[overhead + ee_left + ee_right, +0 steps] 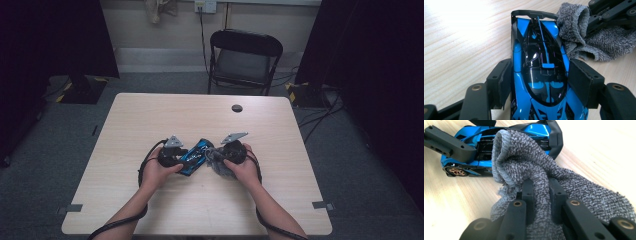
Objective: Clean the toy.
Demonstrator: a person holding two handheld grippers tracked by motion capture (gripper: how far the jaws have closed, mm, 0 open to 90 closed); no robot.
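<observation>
A blue and black toy car [196,155] lies near the middle of the wooden table [150,115]. My left gripper [540,75] is shut on the toy car [539,65], one pad on each flank, with the rear wing pointing away. A grey towel cloth [529,167] is bunched in my right gripper [541,192], which is shut on a fold of it. The cloth [584,37] rests against the car's rear wing end [541,132]. In the high view both grippers meet over the car, left gripper [175,152] on the left, right gripper [227,152] on the right.
A round cable hole [237,108] sits in the table's far side. A black folding chair [244,57] stands behind the table. Bare tabletop stretches to the left, right and far side of the hands.
</observation>
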